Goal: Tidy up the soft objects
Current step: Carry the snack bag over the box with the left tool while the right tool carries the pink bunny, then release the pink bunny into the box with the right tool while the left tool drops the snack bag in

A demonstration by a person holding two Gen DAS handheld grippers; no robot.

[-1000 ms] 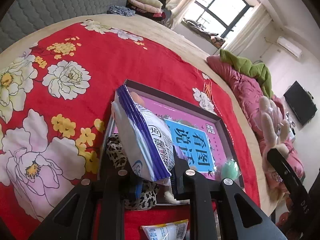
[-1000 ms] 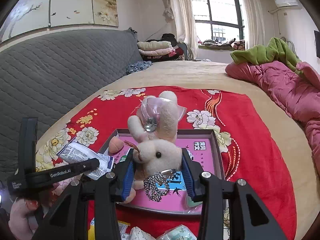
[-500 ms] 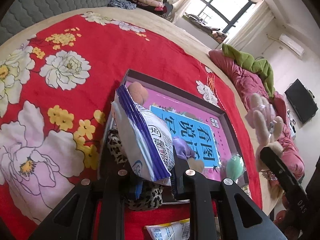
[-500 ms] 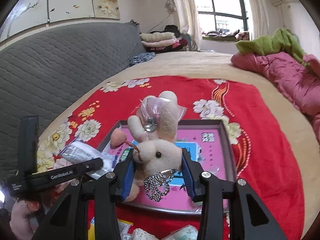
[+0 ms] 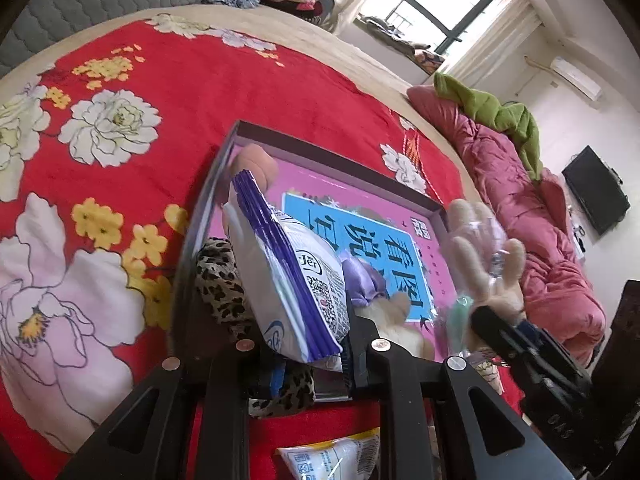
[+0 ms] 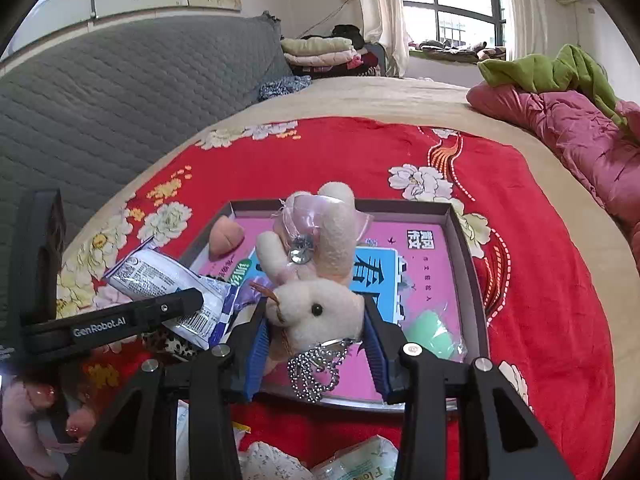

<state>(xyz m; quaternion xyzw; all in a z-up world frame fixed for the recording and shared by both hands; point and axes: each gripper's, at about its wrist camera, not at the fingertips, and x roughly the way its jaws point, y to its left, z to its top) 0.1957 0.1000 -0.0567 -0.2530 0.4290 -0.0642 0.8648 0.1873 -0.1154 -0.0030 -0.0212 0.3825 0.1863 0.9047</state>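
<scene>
Since the earlier frame the right tool (image 6: 316, 340) has been descending toward the tray (image 6: 468, 248), carrying the plush rabbit (image 6: 316, 280) closer over its pink floor; the rabbit's ears are now entering the left wrist view. The right tool is pinching the rabbit at the head. The left tool (image 5: 308, 344) is clamping a white-and-purple packet (image 5: 292, 276) over the tray's near left corner, above a leopard-print item (image 5: 220, 280). The tray's centre and far side are remaining open, on the red floral blanket (image 6: 540, 280) on the bed.

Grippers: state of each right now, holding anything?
Left gripper: closed on the white-and-purple plastic tissue packet.
Right gripper: closed on the cream plush rabbit toy.
</scene>
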